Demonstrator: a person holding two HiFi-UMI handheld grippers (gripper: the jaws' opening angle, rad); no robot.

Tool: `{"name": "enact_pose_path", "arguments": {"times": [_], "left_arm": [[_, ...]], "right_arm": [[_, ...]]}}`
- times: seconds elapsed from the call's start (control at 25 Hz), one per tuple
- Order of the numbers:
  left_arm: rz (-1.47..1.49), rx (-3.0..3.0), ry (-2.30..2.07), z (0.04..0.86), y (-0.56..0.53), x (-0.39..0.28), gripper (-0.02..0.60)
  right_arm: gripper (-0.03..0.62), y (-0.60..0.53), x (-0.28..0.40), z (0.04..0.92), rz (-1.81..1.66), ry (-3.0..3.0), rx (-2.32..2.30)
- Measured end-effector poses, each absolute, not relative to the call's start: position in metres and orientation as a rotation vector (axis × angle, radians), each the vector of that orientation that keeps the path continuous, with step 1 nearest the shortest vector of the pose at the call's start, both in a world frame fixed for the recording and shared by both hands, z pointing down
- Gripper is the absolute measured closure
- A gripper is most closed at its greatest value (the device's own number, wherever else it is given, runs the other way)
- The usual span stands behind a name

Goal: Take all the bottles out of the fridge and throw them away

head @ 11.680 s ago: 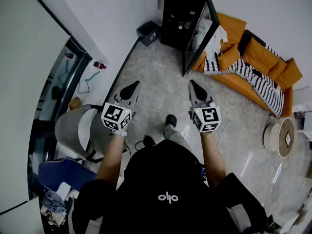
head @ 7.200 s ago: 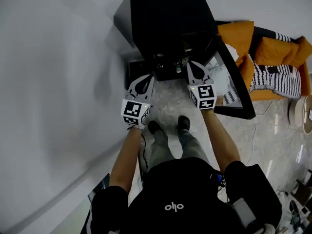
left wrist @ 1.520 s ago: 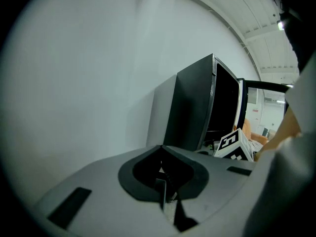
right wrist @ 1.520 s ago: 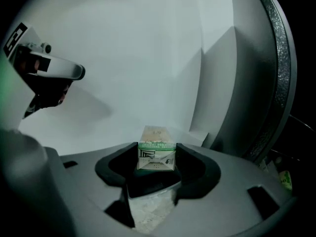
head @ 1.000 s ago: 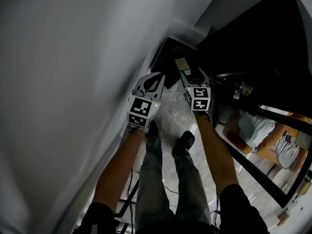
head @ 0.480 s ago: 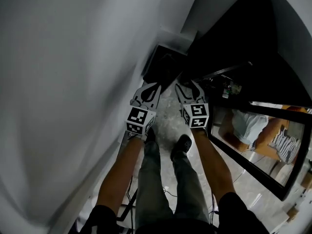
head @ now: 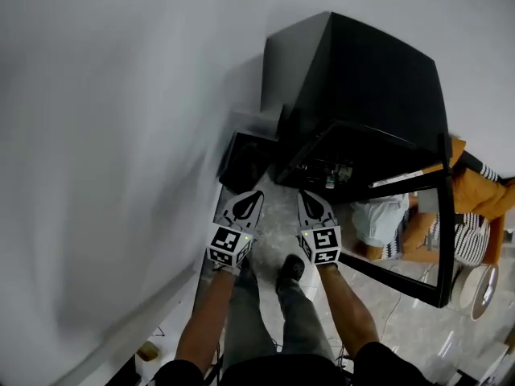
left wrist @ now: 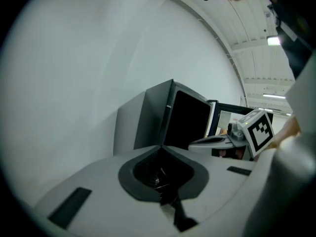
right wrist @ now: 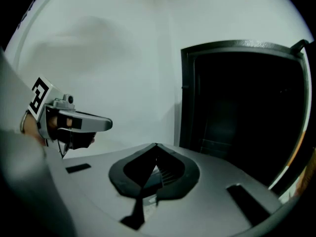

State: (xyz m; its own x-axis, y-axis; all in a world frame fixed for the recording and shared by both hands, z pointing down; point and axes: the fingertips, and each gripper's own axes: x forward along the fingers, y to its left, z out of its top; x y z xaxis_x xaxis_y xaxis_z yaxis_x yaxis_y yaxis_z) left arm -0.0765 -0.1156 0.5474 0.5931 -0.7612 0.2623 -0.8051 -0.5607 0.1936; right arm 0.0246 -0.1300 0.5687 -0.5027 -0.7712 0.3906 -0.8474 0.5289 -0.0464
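Note:
The black fridge (head: 362, 79) stands open, its glass door (head: 443, 215) swung out to the right. Small items, one with green on it, sit on a shelf (head: 338, 172); they are too small to tell whether they are bottles. My left gripper (head: 257, 193) is shut and holds nothing, level with the black bin (head: 245, 161). My right gripper (head: 306, 193) is beside it, its jaws closing tip to tip with nothing between them. The right gripper view faces the dark fridge interior (right wrist: 242, 112). The left gripper view shows the fridge (left wrist: 187, 117) and the right gripper (left wrist: 222, 141).
A white wall fills the left of the head view. The person's legs and shoes (head: 288, 268) stand on the grey marble floor just behind the grippers. An orange sofa (head: 483, 191) with a striped throw lies beyond the fridge door.
A second ago my right gripper held a green-labelled bottle above the black bin; it opened, the bottle is gone, and the jaws have come together. Both grippers have drawn back from the bin.

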Motion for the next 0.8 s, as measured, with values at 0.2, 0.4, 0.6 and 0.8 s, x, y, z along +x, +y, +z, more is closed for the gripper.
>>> {"name": "enact_pose_path", "arguments": {"times": [0.2,0.4,0.6,0.8], "left_arm": [[0.182,2.528,-1.287,0.478,-0.094,-0.046,0.578],[0.139,2.569,-1.266,0.404,-0.079,-0.009,0.578],[0.138,2.648,-1.225,0.341,-0.070,0.019,0.578],[0.101,2.693,-1.211,0.307,-0.057,0.040,0.578]], "right_arm": [[0.585,-0.099,0.072,0.489,0.359,-2.468,1.409],[0.585,-0.074,0.112,0.408,0.327,-2.482,1.463],[0.585,-0.055,0.142,0.341,0.265,-2.491,1.539],[0.586,-0.031,0.179,0.310,0.243,-2.478,1.611]]}}
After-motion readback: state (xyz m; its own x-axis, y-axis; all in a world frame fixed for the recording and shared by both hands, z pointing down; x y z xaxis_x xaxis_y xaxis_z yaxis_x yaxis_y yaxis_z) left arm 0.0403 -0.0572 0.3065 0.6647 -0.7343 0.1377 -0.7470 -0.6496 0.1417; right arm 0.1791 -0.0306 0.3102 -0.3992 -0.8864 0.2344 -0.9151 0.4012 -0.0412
